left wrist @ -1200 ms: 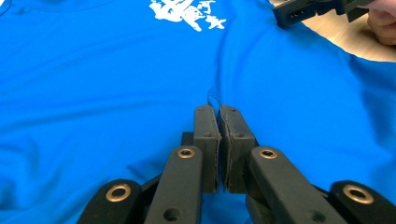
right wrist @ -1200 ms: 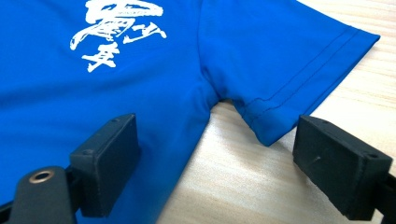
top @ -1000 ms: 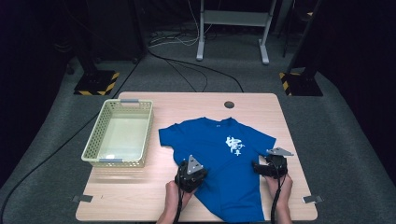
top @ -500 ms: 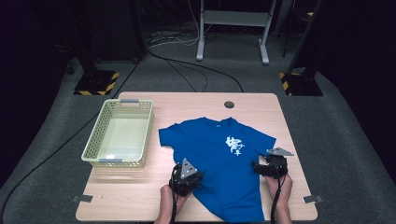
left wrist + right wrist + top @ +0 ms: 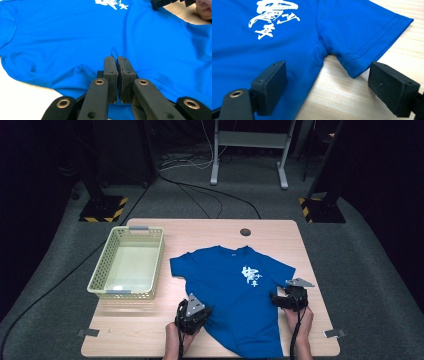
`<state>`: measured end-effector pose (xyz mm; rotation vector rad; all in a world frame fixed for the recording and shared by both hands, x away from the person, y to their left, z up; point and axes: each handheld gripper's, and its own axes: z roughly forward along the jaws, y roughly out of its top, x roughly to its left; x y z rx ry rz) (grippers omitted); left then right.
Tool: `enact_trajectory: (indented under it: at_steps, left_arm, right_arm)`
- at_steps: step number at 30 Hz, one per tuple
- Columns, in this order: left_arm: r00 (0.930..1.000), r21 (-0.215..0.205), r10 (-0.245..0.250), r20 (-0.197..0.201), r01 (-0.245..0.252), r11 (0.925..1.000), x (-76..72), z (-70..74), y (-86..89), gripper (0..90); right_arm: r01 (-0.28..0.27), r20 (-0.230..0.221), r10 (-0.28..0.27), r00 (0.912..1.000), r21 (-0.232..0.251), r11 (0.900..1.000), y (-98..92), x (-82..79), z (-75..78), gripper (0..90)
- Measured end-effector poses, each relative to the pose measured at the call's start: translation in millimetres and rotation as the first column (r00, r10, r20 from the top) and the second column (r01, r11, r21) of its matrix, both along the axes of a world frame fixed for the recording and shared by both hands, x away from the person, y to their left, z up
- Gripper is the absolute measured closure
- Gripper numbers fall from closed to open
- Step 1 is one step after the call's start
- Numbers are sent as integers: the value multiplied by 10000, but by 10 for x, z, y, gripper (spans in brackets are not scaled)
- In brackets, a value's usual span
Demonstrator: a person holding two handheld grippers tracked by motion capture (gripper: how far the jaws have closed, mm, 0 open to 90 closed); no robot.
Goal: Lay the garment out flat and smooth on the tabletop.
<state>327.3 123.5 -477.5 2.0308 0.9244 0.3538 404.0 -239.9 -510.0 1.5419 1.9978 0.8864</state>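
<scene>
Between left gripper [image 5: 117,75] fingers [image 5: 110,72]: T-shirt [image 5: 75,37] edge pinched.

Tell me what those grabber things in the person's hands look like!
Each hand holds a black gripper: the left gripper and the right gripper. Both carry a grey three-cornered plate on top and trail a black cable back along the arm. Up close, the left gripper's fingers are flat black blocks on black bars with brass-coloured rivets. The right gripper's pads are chunky black rectangles. No sleeves are visible on the forearms.
</scene>
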Motion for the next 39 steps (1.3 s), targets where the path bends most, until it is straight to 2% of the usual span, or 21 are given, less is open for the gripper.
enact_trajectory:
  at_steps: [12, 25, 39]
  left_arm:
    - [9999, -143, 123, 84, -122, 9998, -89, 8, 100, 863]
    - [9997, 24, 193, 123, -194, 9998, -218, -36, 188, 864]
    - [9986, 130, 520, 121, -522, 9986, -462, -152, 408, 864]
  right_arm:
    - [2, -3, -2, 10000, 0, 10000, 0, 1, 0, 152]
    - [11, 4, -11, 10000, -6, 10000, 0, 0, 0, 153]
    - [34, 7, -34, 10000, -15, 10000, 1, 0, 0, 154]
